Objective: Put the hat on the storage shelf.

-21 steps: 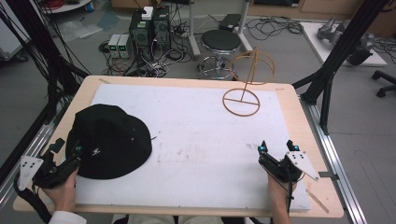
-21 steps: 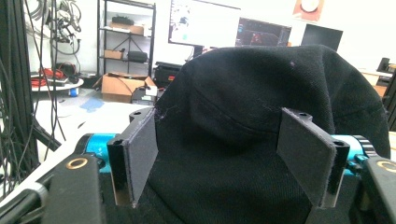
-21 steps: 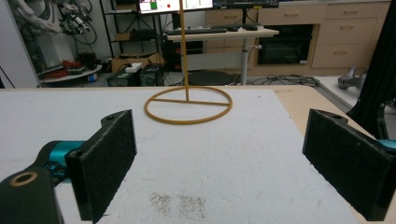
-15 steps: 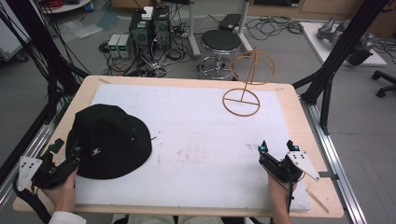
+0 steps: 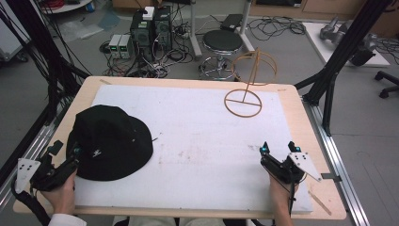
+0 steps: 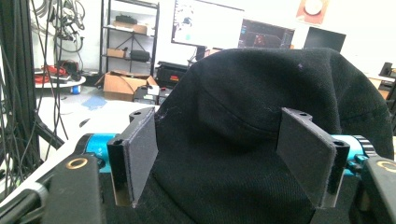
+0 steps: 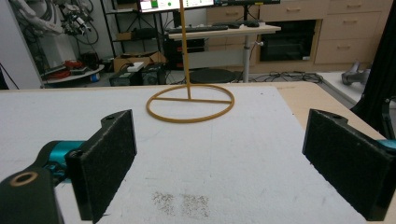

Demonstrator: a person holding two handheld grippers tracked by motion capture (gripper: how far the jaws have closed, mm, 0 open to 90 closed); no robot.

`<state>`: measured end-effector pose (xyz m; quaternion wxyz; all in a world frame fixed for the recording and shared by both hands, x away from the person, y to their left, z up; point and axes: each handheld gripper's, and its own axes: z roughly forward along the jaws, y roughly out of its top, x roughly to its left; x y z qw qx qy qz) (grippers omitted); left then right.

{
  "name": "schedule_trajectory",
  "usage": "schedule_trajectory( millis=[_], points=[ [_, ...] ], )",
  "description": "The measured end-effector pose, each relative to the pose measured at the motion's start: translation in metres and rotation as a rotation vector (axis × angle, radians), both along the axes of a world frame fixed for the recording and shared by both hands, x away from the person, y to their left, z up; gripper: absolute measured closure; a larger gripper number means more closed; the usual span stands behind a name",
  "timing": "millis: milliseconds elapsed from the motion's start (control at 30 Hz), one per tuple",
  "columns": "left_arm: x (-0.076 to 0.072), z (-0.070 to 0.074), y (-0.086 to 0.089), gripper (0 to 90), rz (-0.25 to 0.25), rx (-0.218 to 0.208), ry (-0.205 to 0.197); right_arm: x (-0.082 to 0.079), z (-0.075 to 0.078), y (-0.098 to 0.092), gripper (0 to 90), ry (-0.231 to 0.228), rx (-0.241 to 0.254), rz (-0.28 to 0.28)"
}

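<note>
A black bucket hat (image 5: 110,141) lies crown up on the left part of the white mat (image 5: 202,136). My left gripper (image 5: 66,148) is at the hat's near left edge, open, its jaws pointing at the hat. In the left gripper view the hat (image 6: 261,93) rises close in front, and the left gripper (image 6: 222,116) has its pads apart on either side of the hat without pressing it. A yellow wire hat stand (image 5: 249,80) is at the far right of the mat. My right gripper (image 5: 277,147) rests open at the near right with nothing in it, and the right gripper (image 7: 223,121) faces the stand (image 7: 189,100).
The wooden table (image 5: 301,122) borders the mat on all sides. Black frame posts (image 5: 329,80) rise at the table's right and left. Behind the far edge are a round stool (image 5: 225,41) and electronics boxes with cables (image 5: 150,28) on the floor.
</note>
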<state>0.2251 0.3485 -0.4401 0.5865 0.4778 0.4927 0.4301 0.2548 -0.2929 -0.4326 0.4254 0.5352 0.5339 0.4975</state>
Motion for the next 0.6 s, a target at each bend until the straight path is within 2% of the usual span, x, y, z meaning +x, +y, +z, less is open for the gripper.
schedule_trajectory(
  millis=[600],
  points=[
    [-0.0022, 0.0028, -0.0017, 29.6, -0.017, -0.016, -0.009, 0.0007, -0.0006, -0.0009, 8.9, 0.008, 0.017, 0.004]
  ],
)
